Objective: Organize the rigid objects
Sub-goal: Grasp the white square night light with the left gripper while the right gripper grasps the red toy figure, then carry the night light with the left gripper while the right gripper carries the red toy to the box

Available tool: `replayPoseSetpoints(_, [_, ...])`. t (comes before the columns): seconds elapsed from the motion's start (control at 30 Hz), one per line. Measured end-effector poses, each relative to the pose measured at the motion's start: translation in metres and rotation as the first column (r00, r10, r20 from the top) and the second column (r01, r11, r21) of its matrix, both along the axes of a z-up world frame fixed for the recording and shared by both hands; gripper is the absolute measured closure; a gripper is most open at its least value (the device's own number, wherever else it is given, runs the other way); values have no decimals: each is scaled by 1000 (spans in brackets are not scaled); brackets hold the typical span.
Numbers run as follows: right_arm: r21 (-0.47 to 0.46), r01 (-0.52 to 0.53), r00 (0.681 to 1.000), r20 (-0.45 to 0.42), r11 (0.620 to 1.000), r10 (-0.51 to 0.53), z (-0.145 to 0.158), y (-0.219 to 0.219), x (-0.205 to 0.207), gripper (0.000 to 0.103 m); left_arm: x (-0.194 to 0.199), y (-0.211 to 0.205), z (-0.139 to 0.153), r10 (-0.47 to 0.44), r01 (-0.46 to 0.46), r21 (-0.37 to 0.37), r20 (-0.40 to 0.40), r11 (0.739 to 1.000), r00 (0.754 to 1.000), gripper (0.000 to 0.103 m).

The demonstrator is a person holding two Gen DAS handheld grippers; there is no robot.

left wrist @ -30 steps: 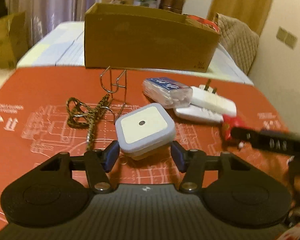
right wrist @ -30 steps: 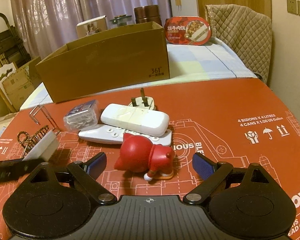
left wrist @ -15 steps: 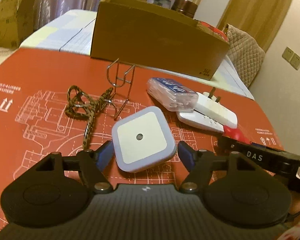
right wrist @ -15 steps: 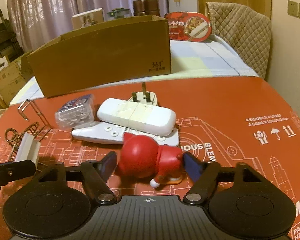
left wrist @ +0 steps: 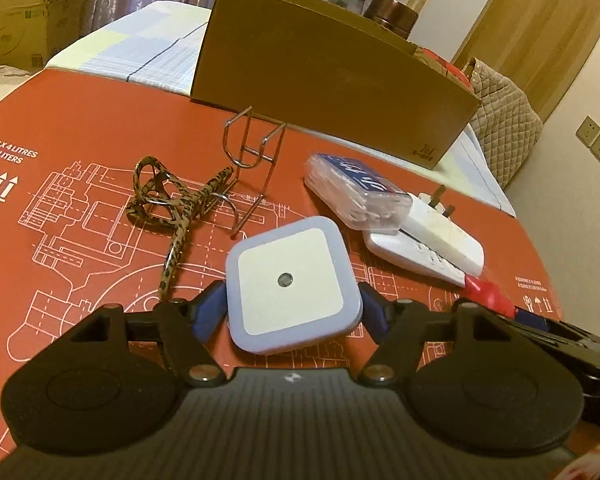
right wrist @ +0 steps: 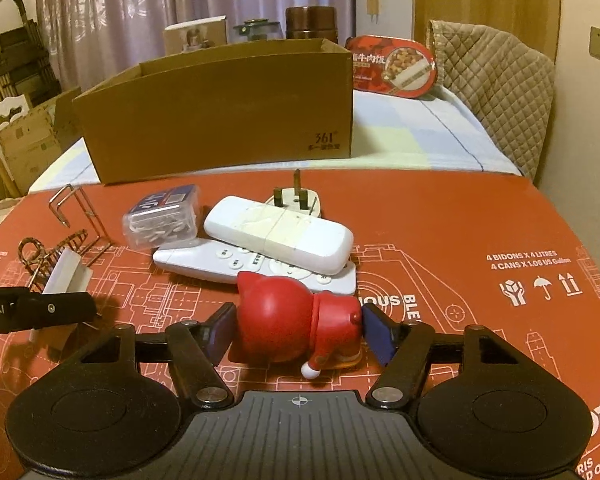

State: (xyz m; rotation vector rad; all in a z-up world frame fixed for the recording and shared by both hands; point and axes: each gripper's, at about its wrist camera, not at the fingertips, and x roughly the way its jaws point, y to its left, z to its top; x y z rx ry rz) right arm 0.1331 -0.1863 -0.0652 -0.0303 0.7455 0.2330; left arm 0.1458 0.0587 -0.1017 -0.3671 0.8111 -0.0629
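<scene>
The desk [right wrist: 480, 216] is covered by a red printed sheet, and its near edge is hidden under both gripper bodies. At its far side stands the open box [right wrist: 220, 112]; from neither view can its inside be seen. Behind it a food tray [right wrist: 394, 68] leans upright, partly cut off by the box corner.

In the middle lie two white remotes, the upper remote [right wrist: 278, 240] stacked crosswise on the lower remote [right wrist: 204, 262], with a plug [right wrist: 296, 200] half hidden behind them. A clear case [left wrist: 356, 192] rests against the stack. To the left are a wire rack [left wrist: 252, 160], standing upright, and a leopard-print strap [left wrist: 172, 204], touching it.

The left gripper [left wrist: 291, 308] has closed onto the square light [left wrist: 290, 286], its blue pads pressing both sides; the light's underside is hidden. The right gripper [right wrist: 298, 328] clamps the red figure [right wrist: 292, 320], lying on its side just in front of the remotes; in the left view only a red sliver of it shows.
</scene>
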Motion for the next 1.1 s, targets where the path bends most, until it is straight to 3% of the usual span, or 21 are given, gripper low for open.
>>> replayPoseSetpoints(0.3, [14, -6, 1000, 4, 1000, 6, 5, 0, -3, 39, -3, -13, 6, -70, 67, 109, 32, 992, 997, 40])
replayPoseSetpoints(0.67, [26, -7, 1000, 31, 1000, 6, 20, -5, -5, 39, -4, -20, 15, -108, 100, 118, 67, 988, 992, 40])
replayPoseSetpoints(1.1, [29, -58, 990, 128, 998, 54, 68, -3, 7, 39, 11, -27, 70, -140, 114, 146, 180, 983, 974, 40])
